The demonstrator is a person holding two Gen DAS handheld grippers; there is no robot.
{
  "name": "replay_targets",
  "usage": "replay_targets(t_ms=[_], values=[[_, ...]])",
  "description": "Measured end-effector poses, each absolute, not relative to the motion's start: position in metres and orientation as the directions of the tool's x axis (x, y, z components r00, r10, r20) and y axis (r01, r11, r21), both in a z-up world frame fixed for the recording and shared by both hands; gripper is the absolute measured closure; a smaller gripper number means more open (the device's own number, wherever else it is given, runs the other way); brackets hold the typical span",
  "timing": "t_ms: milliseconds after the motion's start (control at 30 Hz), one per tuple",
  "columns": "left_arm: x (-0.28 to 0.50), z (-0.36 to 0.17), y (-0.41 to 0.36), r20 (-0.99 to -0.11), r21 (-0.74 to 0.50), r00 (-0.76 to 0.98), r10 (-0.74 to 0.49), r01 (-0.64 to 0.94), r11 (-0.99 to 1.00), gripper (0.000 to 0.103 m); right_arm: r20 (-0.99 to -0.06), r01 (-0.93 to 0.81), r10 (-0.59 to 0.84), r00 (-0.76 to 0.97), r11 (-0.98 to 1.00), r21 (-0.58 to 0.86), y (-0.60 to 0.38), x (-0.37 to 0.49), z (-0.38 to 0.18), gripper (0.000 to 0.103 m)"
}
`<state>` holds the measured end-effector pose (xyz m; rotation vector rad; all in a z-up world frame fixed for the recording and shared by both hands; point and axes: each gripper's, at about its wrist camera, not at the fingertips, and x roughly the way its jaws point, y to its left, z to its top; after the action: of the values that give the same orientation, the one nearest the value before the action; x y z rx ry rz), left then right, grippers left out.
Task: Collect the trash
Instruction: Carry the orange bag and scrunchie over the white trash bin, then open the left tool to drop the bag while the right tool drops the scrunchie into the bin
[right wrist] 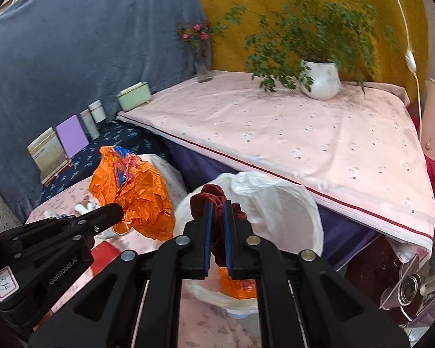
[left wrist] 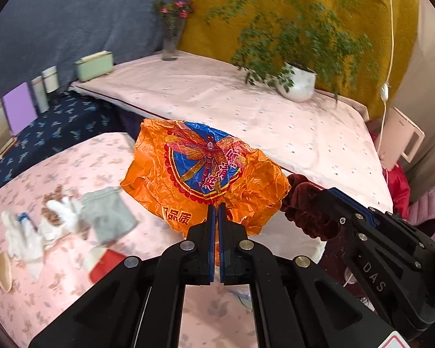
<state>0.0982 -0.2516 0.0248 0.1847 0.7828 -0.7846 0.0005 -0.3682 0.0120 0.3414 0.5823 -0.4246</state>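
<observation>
My left gripper [left wrist: 217, 207] is shut on the lower edge of a crumpled orange plastic bag [left wrist: 206, 171] printed with a red dragonfly on a blue disc. In the right wrist view that bag [right wrist: 136, 194] hangs to the left, held by the left gripper [right wrist: 116, 211]. My right gripper [right wrist: 217, 206] is shut on a dark red velvet scrunchie [right wrist: 210, 195], held over a bin lined with a white bag [right wrist: 275, 200]. Orange trash [right wrist: 237, 284] lies in the bin's bottom. From the left wrist view the scrunchie [left wrist: 301, 203] shows in the right gripper [left wrist: 316, 200].
On the pink floral tablecloth [left wrist: 58, 290] lie white tissues [left wrist: 26, 232], a grey cloth [left wrist: 107, 214], nut shells [left wrist: 53, 206], a red-and-cream paper cup [left wrist: 0, 269] and a red box [left wrist: 104, 264]. A higher pink-covered table [right wrist: 319, 145] carries a potted plant [right wrist: 322, 78] and a flower vase [right wrist: 203, 61].
</observation>
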Motion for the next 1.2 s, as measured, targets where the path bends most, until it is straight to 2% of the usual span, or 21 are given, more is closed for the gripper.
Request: replay_targets(t_ms=[267, 367, 500, 567, 600, 667, 733, 833, 1067, 1200], values=[[0.107, -0.001, -0.294, -0.736, -0.150, 0.384, -0.558, 0.711, 0.687, 0.099, -0.623, 0.524, -0.310, 0.719, 0.830, 0.191, -0.395, 0.002, -0.007, 0.096], [0.111, -0.007, -0.300, -0.750, -0.151, 0.376, -0.545, 0.704, 0.694, 0.090, -0.633, 0.525, -0.305, 0.712, 0.829, 0.191, -0.400, 0.009, -0.012, 0.095], [0.117, -0.009, -0.297, -0.745, -0.150, 0.391, -0.540, 0.691, 0.708, 0.073, -0.636, 0.522, -0.299, 0.711, 0.832, 0.191, -0.399, 0.017, -0.017, 0.092], [0.121, -0.009, -0.293, -0.744, -0.142, 0.405, -0.531, 0.681, 0.718, 0.069, -0.639, 0.515, -0.292, 0.712, 0.836, 0.192, -0.398, 0.021, -0.018, 0.091], [0.122, -0.009, -0.290, -0.743, -0.140, 0.410, -0.529, 0.677, 0.723, 0.067, -0.640, 0.515, -0.292, 0.711, 0.836, 0.191, -0.397, 0.022, -0.019, 0.089], [0.126, -0.008, -0.283, -0.741, -0.139, 0.423, -0.521, 0.663, 0.735, 0.062, -0.638, 0.512, -0.290, 0.713, 0.837, 0.192, -0.393, 0.024, -0.018, 0.072], [0.129, -0.008, -0.277, -0.739, -0.141, 0.433, -0.516, 0.651, 0.746, 0.058, -0.628, 0.513, -0.298, 0.719, 0.837, 0.190, -0.390, 0.024, -0.016, 0.063], [0.133, -0.006, -0.268, -0.737, -0.139, 0.450, -0.505, 0.631, 0.764, 0.058, -0.624, 0.508, -0.297, 0.723, 0.840, 0.189, -0.384, 0.025, -0.012, 0.061], [0.135, 0.002, -0.239, -0.723, -0.135, 0.490, -0.486, 0.590, 0.796, 0.057, -0.603, 0.486, -0.290, 0.743, 0.854, 0.187, -0.364, 0.025, 0.000, 0.044], [0.135, 0.010, -0.219, -0.710, -0.121, 0.528, -0.466, 0.561, 0.819, 0.056, -0.591, 0.462, -0.279, 0.757, 0.868, 0.181, -0.348, 0.027, 0.010, 0.042]])
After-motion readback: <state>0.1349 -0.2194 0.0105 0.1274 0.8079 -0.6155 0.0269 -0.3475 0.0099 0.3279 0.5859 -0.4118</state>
